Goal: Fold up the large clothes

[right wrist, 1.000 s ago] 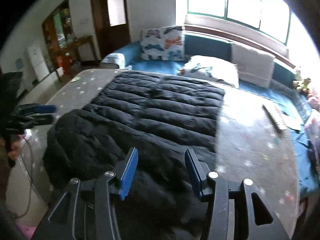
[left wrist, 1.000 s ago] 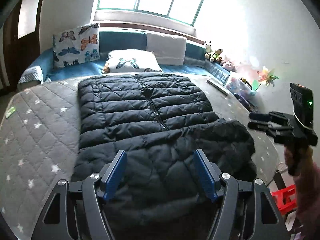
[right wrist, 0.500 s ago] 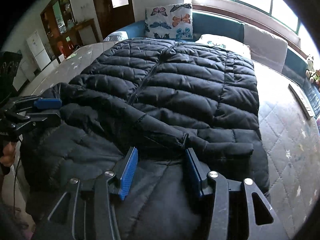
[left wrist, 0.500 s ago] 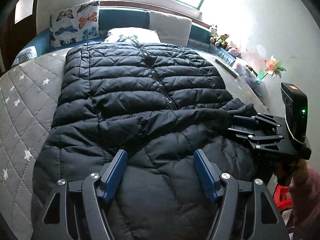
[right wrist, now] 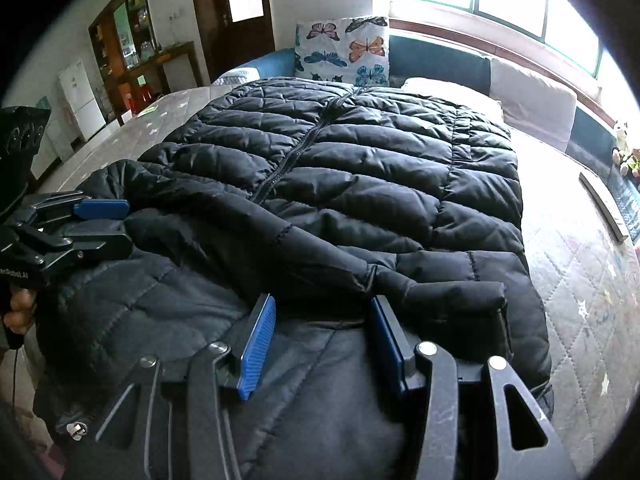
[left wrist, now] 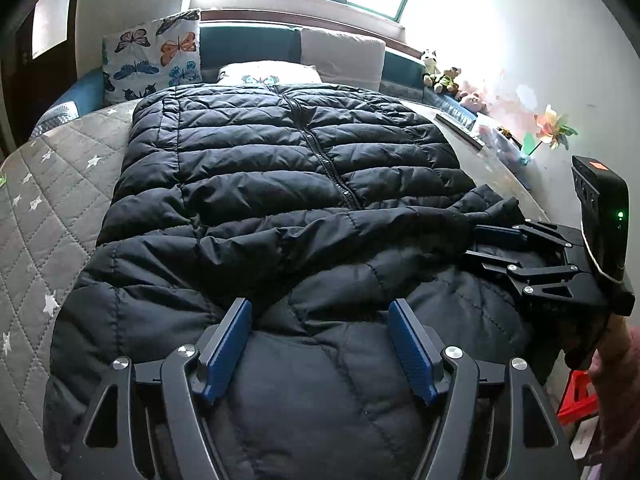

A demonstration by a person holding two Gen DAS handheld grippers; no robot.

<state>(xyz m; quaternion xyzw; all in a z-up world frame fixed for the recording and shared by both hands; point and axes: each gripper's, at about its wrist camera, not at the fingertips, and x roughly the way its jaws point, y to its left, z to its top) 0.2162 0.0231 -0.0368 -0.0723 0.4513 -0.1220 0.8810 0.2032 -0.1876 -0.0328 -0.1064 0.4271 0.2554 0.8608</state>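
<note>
A large black quilted puffer jacket [left wrist: 288, 184] lies zipper-up on the grey star-quilted bed [left wrist: 44, 184]; it also fills the right wrist view [right wrist: 360, 176]. Its near end, with the hood and sleeves, is bunched toward me. My left gripper [left wrist: 320, 340] is open, its blue pads low over the near jacket fabric. My right gripper [right wrist: 320, 340] is open too, low over the near right part. The right gripper also shows in the left wrist view [left wrist: 500, 240] at the jacket's right edge. The left gripper shows in the right wrist view [right wrist: 100, 220] at the left edge.
Butterfly pillows [left wrist: 152, 56] and grey cushions [left wrist: 340, 56] line the headboard under the window. Soft toys [left wrist: 440, 72] and a pinwheel [left wrist: 554, 128] stand along the right wall. A red stool [left wrist: 576, 396] is at the bed's right. A cabinet [right wrist: 132, 44] and door stand far left.
Both grippers have moved forward and lower over the near end of the jacket. They have come closer together at the jacket's edges. Both stay open.
</note>
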